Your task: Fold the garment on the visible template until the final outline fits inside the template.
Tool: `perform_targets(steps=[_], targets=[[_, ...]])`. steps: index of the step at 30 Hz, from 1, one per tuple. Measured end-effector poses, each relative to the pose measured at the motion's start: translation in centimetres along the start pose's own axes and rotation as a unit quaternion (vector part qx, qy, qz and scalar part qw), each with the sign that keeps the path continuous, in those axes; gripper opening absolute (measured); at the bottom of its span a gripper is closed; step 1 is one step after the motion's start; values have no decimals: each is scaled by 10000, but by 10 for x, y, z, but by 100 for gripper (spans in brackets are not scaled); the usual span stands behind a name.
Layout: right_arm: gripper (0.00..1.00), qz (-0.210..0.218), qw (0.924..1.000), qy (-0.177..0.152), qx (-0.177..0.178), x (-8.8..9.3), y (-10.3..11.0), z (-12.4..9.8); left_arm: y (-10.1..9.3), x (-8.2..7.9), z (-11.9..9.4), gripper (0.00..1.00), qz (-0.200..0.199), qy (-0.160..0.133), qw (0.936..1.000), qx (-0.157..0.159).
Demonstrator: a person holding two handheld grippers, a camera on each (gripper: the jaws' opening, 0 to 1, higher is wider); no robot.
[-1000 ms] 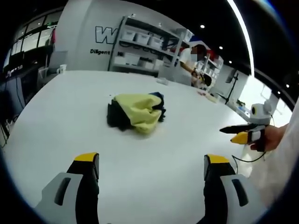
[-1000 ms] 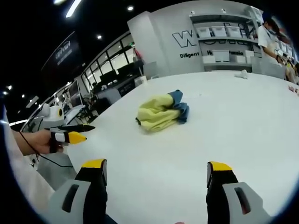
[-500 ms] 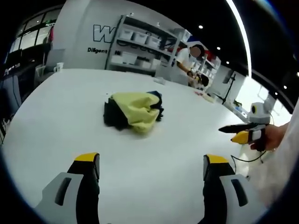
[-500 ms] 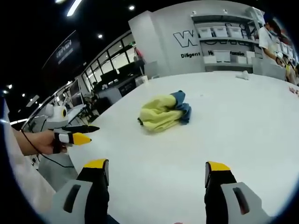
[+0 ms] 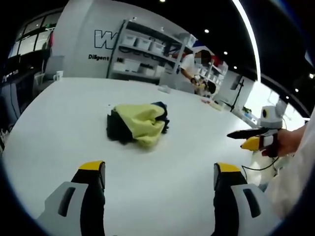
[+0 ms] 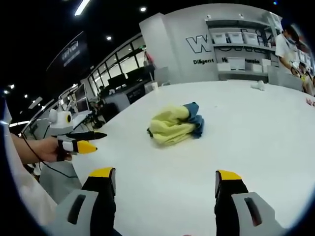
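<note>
Yellow-and-blue garment (image 5: 139, 124) crumpled on white table (image 5: 59, 118).

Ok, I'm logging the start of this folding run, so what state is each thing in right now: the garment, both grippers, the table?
Yellow, blue and black cloth garment: crumpled in a heap, unfolded, lying on the table.
Left gripper: jaws open, holding nothing, short of the garment.
Right gripper: jaws open, holding nothing, short of the garment.
White table: no template outline discernible on it.
</note>
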State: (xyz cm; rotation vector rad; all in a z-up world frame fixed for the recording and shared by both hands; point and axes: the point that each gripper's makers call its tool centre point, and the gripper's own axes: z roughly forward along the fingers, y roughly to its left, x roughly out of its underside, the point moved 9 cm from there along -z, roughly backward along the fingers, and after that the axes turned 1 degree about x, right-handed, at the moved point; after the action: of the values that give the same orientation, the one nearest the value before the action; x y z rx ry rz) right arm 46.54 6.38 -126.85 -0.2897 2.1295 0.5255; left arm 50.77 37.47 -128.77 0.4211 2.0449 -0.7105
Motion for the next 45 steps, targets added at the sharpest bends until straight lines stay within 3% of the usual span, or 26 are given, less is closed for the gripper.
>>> perform_targets(steps=[11, 23, 33, 45], targets=[[78, 26, 10000, -55, -67, -5, -11, 10, -3, 1, 3, 90, 10, 65, 10000, -15], [71, -90, 9995, 0, -315, -19, -33, 33, -3, -9, 11, 88, -43, 97, 9999, -131], [62, -256, 9982, 7, -542, -47, -56, 68, -8, -24, 23, 88, -37, 69, 9999, -68], [57, -474, 9972, 110, -575, -85, -89, 128, -9, -36, 40, 88, -97, 52, 9999, -38]])
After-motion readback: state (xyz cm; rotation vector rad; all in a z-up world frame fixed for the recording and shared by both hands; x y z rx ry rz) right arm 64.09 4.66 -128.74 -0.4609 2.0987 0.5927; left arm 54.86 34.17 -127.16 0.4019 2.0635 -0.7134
